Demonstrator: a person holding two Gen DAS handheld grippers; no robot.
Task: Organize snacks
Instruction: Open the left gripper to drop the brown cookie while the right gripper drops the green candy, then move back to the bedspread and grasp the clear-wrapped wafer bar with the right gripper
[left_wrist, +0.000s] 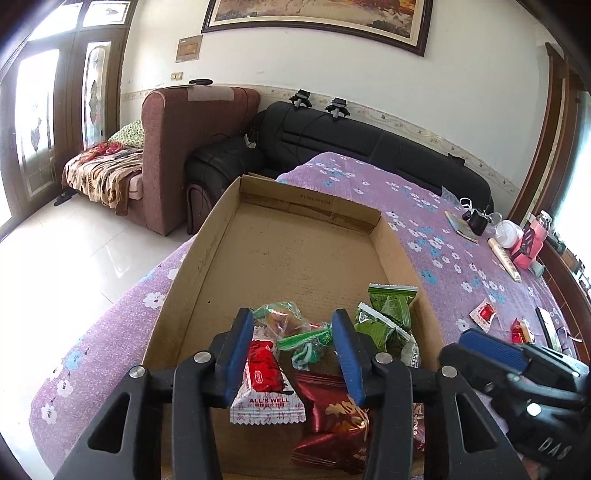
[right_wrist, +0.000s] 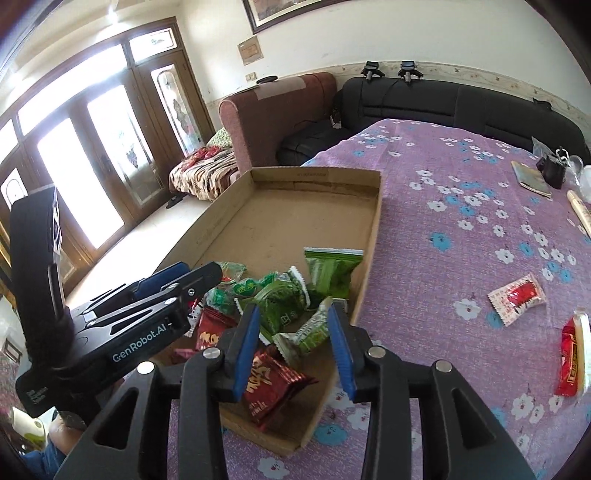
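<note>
A shallow cardboard box (left_wrist: 303, 236) (right_wrist: 295, 206) lies on the purple flowered cloth. Its near end holds green snack packets (left_wrist: 391, 306) (right_wrist: 328, 271), dark red packets (left_wrist: 332, 406) (right_wrist: 273, 384) and a red-and-white "ALL'S WELL" packet (left_wrist: 266, 384). My left gripper (left_wrist: 291, 332) is open above the near end of the box, over these packets. My right gripper (right_wrist: 291, 325) is open over the box's near right corner, holding nothing. Two red-and-white packets (right_wrist: 517, 295) (right_wrist: 572, 354) lie on the cloth right of the box, also in the left wrist view (left_wrist: 484, 314).
A phone (left_wrist: 546, 325) lies near the loose packets. At the far right of the table are a notebook (right_wrist: 532, 177), a black item (right_wrist: 554, 166), a white jar (left_wrist: 508, 232) and a pink box (left_wrist: 532, 243). A black sofa (left_wrist: 369, 140) stands behind.
</note>
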